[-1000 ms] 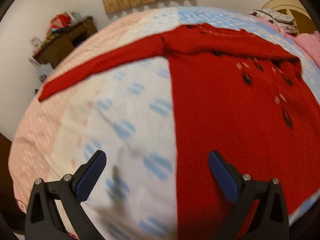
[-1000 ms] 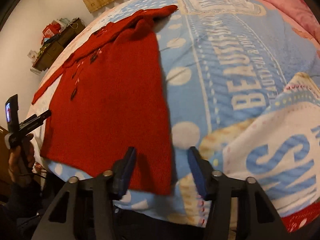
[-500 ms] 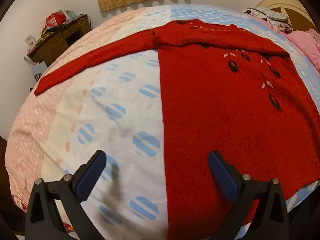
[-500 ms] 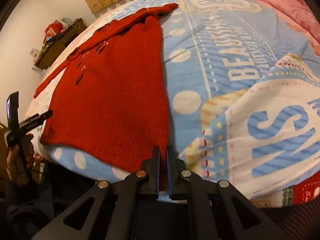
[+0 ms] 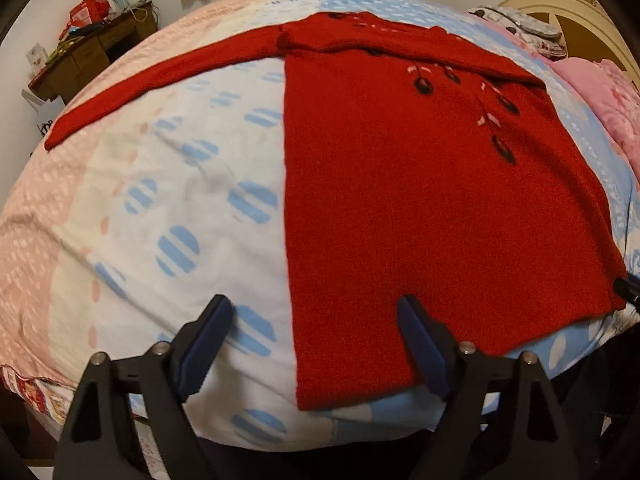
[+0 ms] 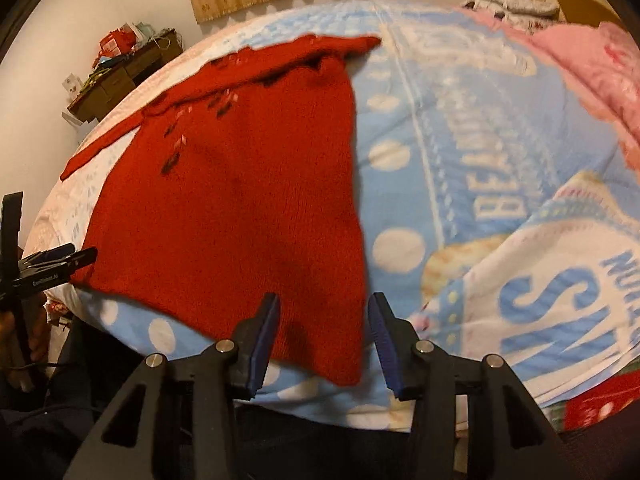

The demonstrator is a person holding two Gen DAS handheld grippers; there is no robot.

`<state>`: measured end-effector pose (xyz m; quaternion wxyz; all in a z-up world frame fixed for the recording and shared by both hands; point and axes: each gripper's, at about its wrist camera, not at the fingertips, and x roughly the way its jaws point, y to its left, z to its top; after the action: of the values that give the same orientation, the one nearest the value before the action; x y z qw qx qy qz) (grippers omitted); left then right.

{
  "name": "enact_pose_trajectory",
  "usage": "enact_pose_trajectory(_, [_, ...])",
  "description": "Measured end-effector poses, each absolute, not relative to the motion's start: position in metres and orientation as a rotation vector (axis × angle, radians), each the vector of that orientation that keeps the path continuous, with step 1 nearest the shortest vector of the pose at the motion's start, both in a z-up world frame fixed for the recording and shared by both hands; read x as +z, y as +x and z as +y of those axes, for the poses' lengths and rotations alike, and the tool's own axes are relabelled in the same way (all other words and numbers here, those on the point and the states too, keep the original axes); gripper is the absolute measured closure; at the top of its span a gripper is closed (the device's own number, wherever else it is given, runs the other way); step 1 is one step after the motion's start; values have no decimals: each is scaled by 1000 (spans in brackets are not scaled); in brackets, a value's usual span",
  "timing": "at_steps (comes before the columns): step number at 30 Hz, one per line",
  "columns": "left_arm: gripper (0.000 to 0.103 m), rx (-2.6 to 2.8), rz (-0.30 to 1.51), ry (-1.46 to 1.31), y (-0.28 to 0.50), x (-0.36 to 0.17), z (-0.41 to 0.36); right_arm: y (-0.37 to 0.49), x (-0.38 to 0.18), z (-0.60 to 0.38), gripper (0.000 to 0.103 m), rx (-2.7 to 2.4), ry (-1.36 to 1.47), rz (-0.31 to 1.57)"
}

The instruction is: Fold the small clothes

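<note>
A red knitted sweater [image 5: 400, 200] lies flat on the bed, one sleeve [image 5: 160, 76] stretched out to the left. My left gripper [image 5: 314, 320] hovers over the hem's near left corner, which lies between the closing jaws, untouched by the pads. In the right wrist view the same sweater [image 6: 240, 200] fills the left half. My right gripper [image 6: 324, 340] straddles the near right hem corner; its jaws are opening and the pads are off the cloth. The left gripper [image 6: 52, 268] shows at that view's left edge, held by a hand [image 6: 16, 340].
The blue, white and pink patterned bedcover [image 5: 180, 220] drops off at the near edge just below both grippers. A pink blanket [image 6: 580, 76] lies on the bed's right side. A cluttered wooden desk [image 5: 92, 52] stands by the wall at the back left.
The right gripper shut on the sweater's near right corner, then opened off it again. The left gripper drew back toward the bed's near edge, bringing the hem corner between its slightly narrowed jaws.
</note>
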<state>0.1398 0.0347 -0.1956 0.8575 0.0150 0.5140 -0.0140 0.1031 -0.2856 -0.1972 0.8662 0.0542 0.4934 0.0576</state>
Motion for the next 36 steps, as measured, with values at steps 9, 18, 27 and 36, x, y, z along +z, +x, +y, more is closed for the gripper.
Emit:
enact_pose_trajectory(9, [93,-69,1004,83,120,-180,28,97,-204,-277,97,175,113,1028])
enact_pose_trajectory(18, [99,-47,996,112,110,-181,43,88,-209,-268,98,211,67,1070])
enact_pose_trajectory(27, [46,-4,986,35,117,-174,64,89,-205,-272,74,234,81,1091])
enact_pose_trajectory(36, [16,188,867,0,157,-143,134,111,-163,-265,47,195,-13,971])
